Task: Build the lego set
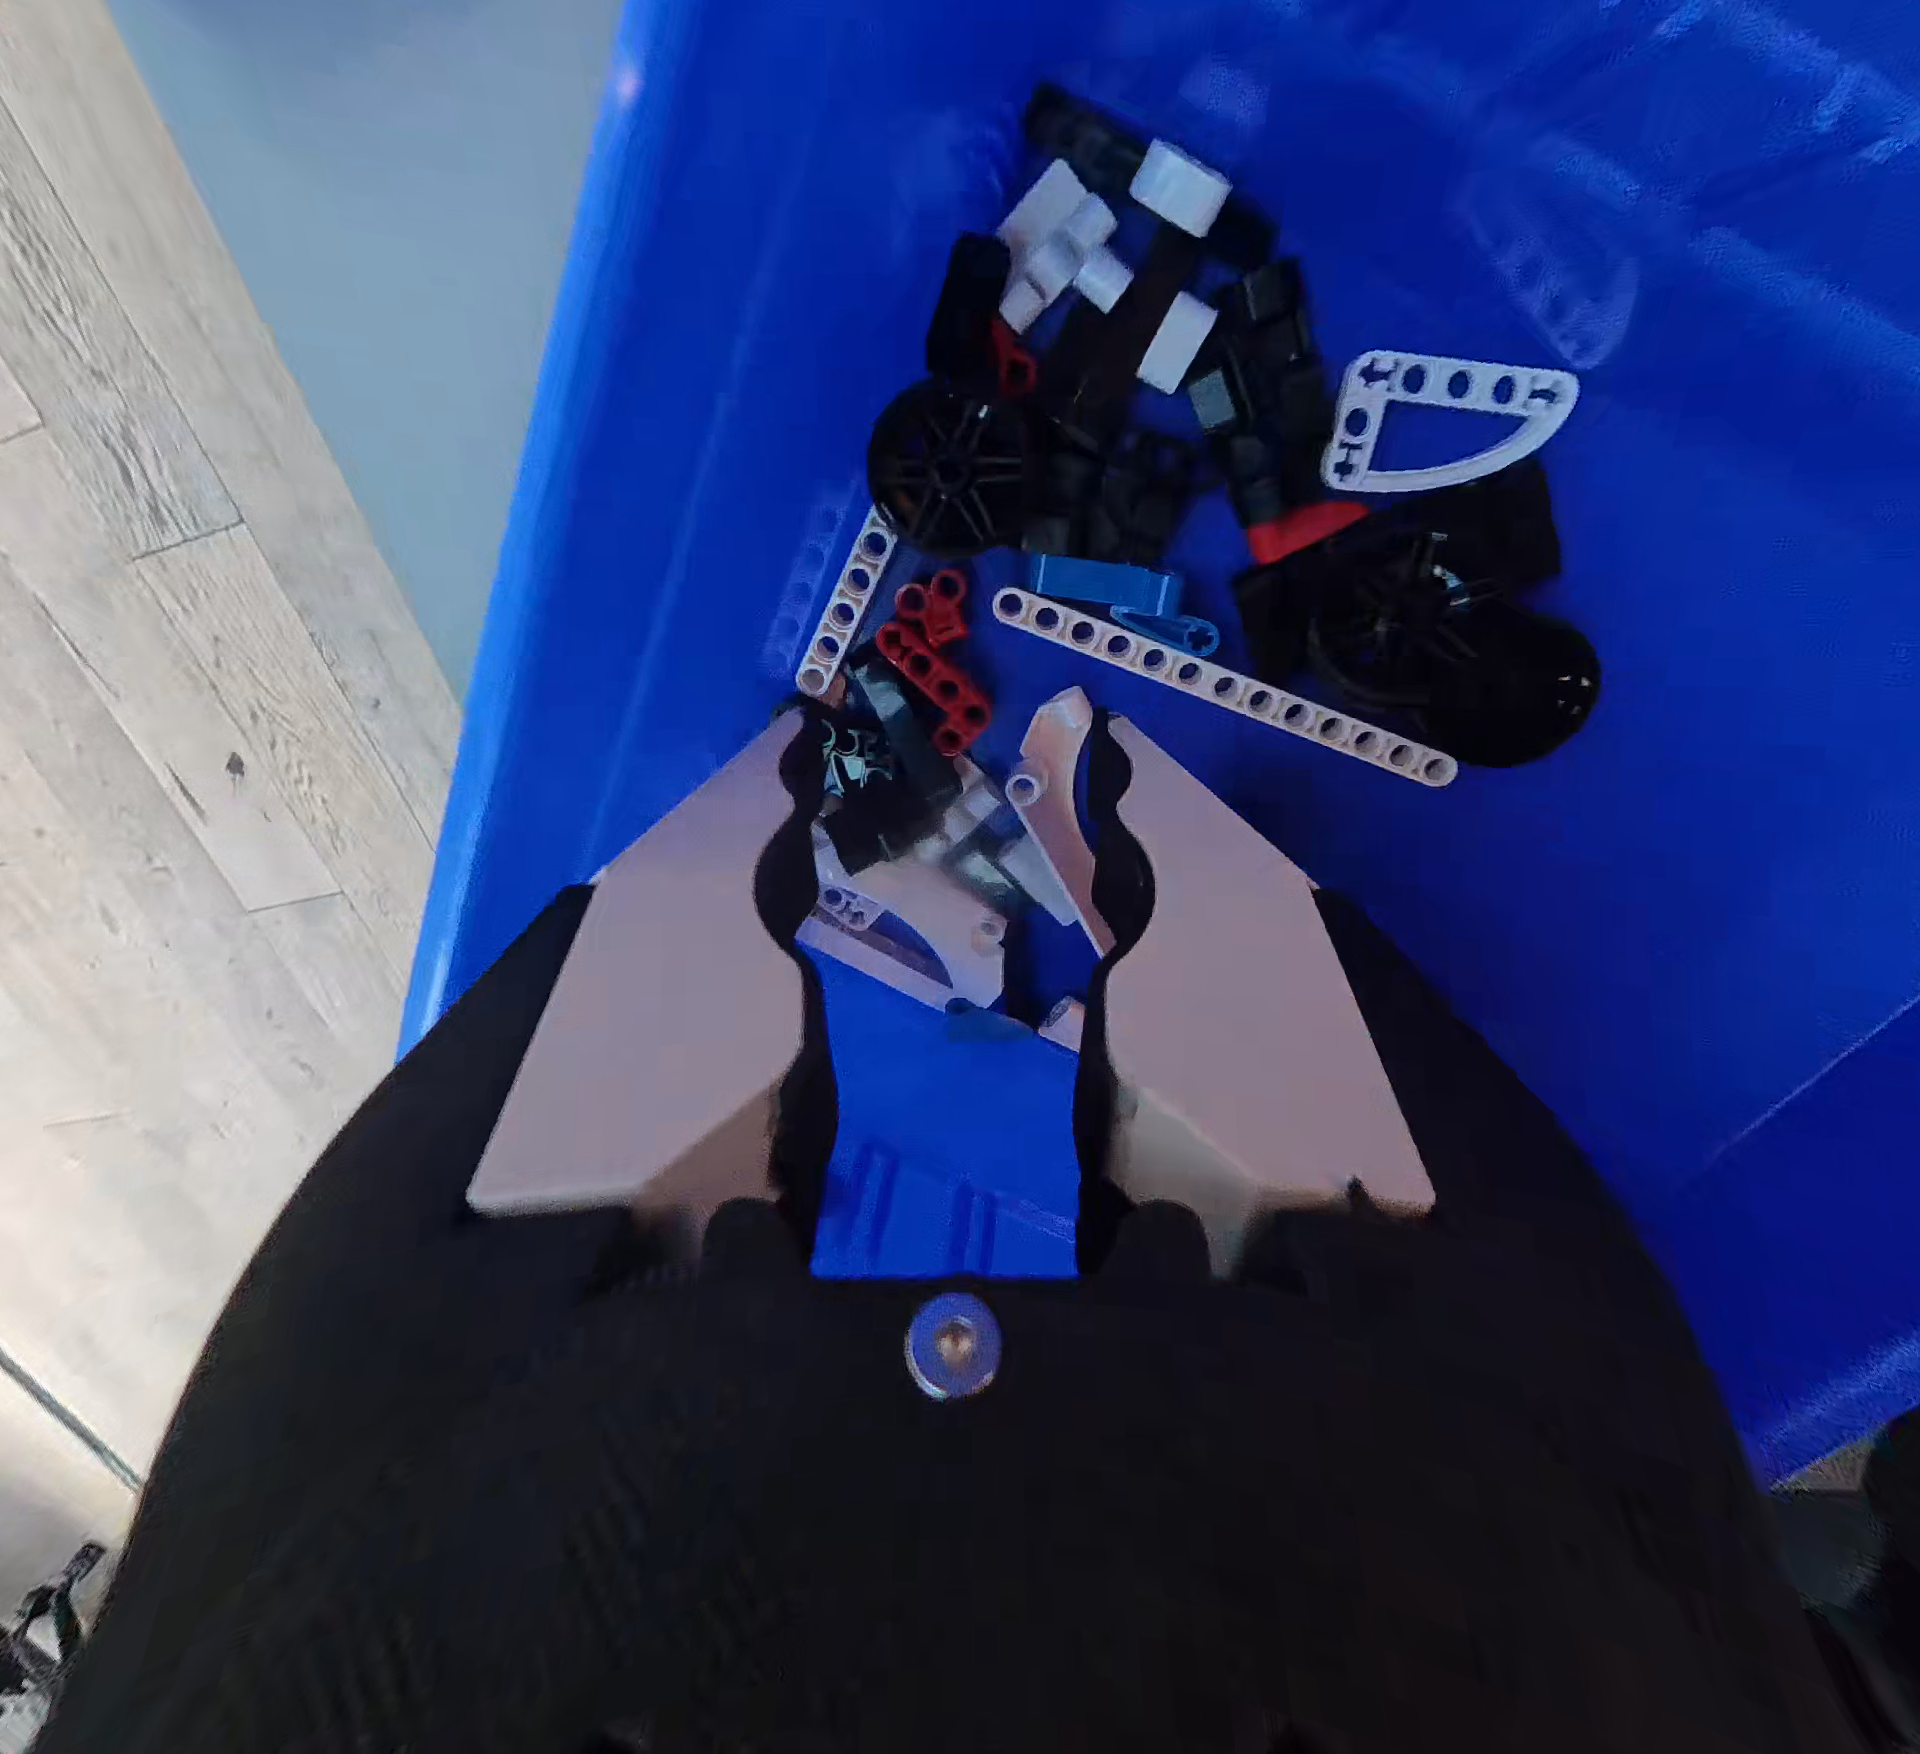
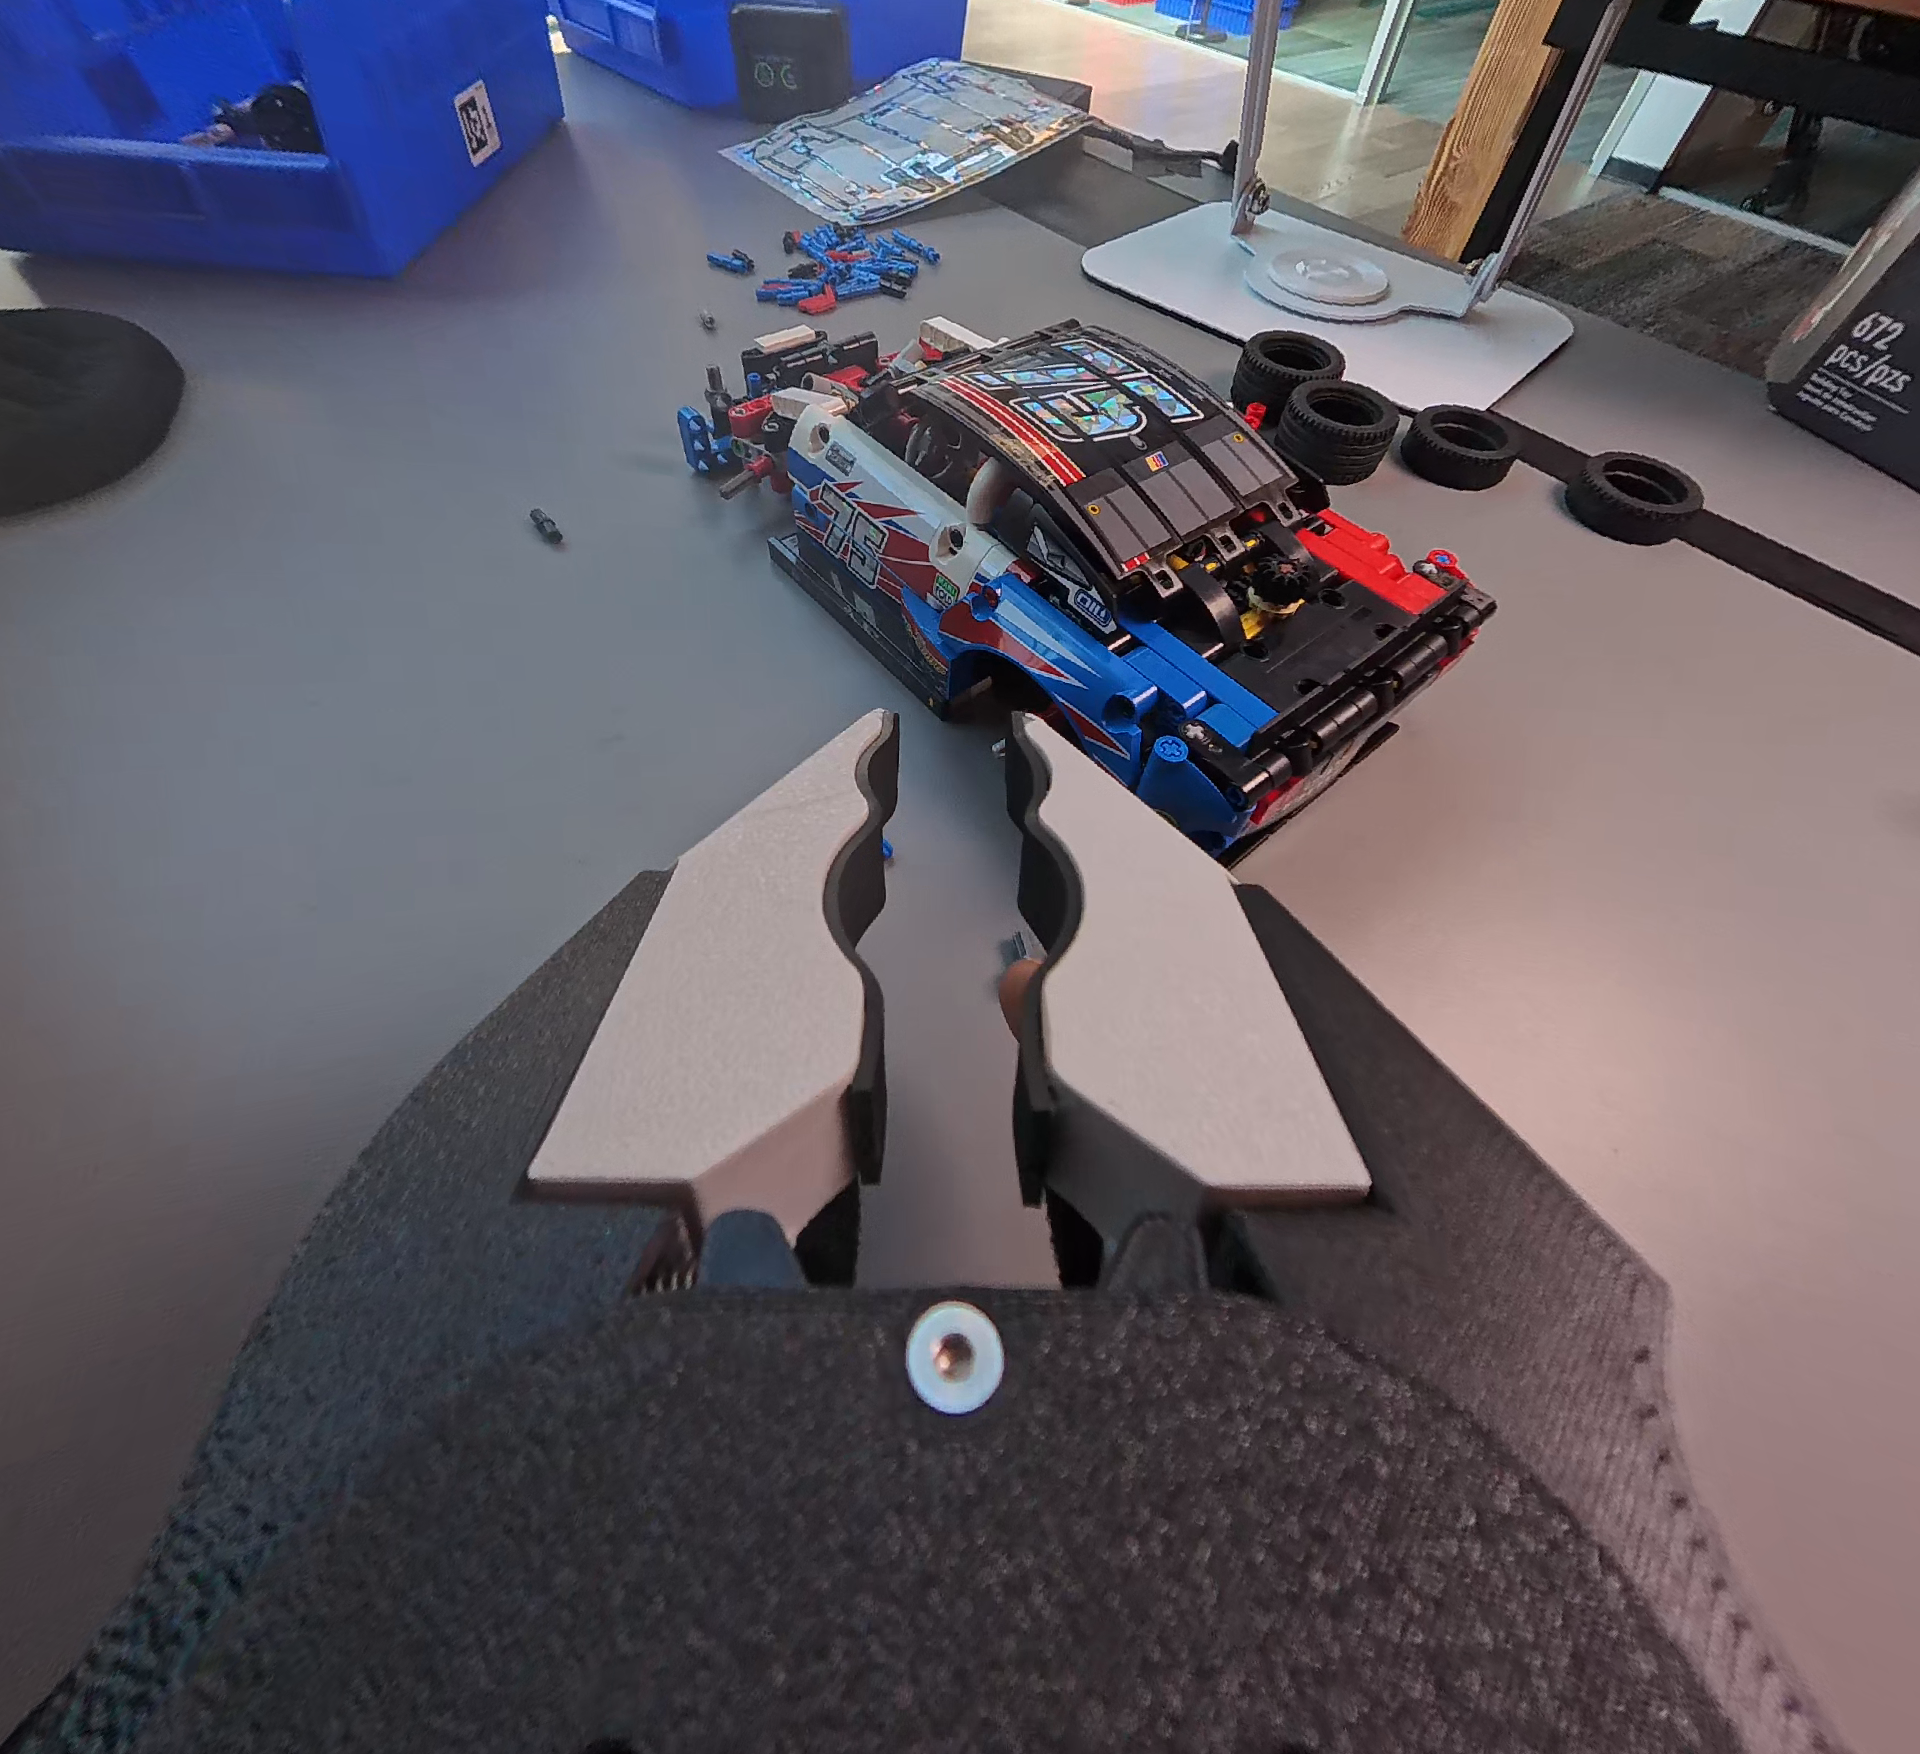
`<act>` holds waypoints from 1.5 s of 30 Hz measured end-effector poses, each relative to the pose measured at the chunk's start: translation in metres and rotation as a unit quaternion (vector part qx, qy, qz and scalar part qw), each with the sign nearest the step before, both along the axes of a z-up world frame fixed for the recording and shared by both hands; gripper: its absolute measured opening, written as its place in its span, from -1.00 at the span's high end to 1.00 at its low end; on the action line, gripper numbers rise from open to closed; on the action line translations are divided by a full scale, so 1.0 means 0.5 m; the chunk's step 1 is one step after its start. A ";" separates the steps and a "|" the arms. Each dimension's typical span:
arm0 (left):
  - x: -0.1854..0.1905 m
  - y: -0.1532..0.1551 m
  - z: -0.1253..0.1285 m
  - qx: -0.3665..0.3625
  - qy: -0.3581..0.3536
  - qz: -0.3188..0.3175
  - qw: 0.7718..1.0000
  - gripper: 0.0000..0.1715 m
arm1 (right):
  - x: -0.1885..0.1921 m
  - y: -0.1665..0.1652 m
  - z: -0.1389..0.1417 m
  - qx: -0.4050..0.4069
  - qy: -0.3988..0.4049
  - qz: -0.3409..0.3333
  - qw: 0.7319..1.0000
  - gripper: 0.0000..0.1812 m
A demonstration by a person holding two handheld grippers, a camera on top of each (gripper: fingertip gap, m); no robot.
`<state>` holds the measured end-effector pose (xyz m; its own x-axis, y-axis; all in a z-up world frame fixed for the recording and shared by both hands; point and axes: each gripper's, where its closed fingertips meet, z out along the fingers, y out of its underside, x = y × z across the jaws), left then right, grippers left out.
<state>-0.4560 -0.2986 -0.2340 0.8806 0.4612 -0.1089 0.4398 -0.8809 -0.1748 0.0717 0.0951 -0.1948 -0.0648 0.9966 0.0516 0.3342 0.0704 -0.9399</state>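
My left gripper (image 1: 951, 738) is open and reaches down into a blue bin (image 1: 727, 250) of loose lego parts. A white curved panel (image 1: 1060, 800) and a black stickered piece (image 1: 873, 779) lie between its fingers; I cannot tell whether they touch. Beyond lie red connectors (image 1: 930, 665), a long white beam (image 1: 1226, 686), a blue piece (image 1: 1107, 587), black wheels (image 1: 940, 468) and a white curved frame (image 1: 1444, 421). My right gripper (image 2: 951, 738) is slightly open and empty, low over the grey table (image 2: 364, 717), just in front of the part-built race car (image 2: 1091, 561).
On the table are several black tyres (image 2: 1335, 426), a pile of blue pins (image 2: 842, 265), a stray black pin (image 2: 545, 525), a sticker sheet (image 2: 914, 130), two blue bins (image 2: 395, 94), a black device (image 2: 790, 57), a stand's base (image 2: 1330, 291) and a dark box (image 2: 1860, 374). My hands' fingertips stand some 65 cm from each other. My right tips are roughly 20 cm from the stray black pin (image 2: 545, 525).
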 end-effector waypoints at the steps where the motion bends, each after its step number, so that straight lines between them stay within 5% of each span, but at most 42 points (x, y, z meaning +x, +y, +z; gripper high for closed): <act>1: -0.004 -0.013 -0.013 -0.018 -0.007 0.014 1.000 0.38 | 0.000 0.000 0.000 0.000 0.000 0.000 1.000 0.81; 3: -0.003 -0.031 -0.038 -0.045 -0.026 0.039 0.998 0.31 | 0.000 0.001 0.000 0.000 0.000 -0.001 1.000 0.81; 13: -0.014 -0.057 -0.040 -0.097 0.009 0.018 0.995 0.66 | 0.004 0.001 0.003 0.003 0.003 -0.001 1.000 0.81; 16: 0.012 -0.038 -0.031 -0.073 -0.008 -0.008 0.997 1.00 | 0.006 0.001 0.008 0.004 0.007 -0.001 1.000 0.81; 22: 0.106 -0.005 -0.040 -0.045 -0.074 -0.085 0.993 1.00 | 0.008 -0.002 0.011 0.008 0.009 0.003 1.000 0.81; 27: 0.090 -0.057 -0.011 -0.107 -0.051 -0.102 0.988 0.69 | 0.009 -0.001 0.010 0.006 0.009 0.001 1.000 0.81; 33: 0.101 -0.117 -0.039 -0.198 -0.071 -0.132 0.969 0.84 | 0.006 -0.001 0.003 0.006 0.003 0.002 1.000 0.81; 45: 0.087 -0.117 -0.048 -0.227 -0.065 -0.134 0.962 0.80 | 0.006 0.002 0.001 0.003 0.002 -0.002 1.000 0.81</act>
<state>-0.4125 -0.3569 -0.2580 0.9811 0.1467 -0.1263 0.1784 -0.9384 0.2959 0.0749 0.0964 -0.1943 -0.0613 0.9964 0.0586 0.3315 0.0757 -0.9404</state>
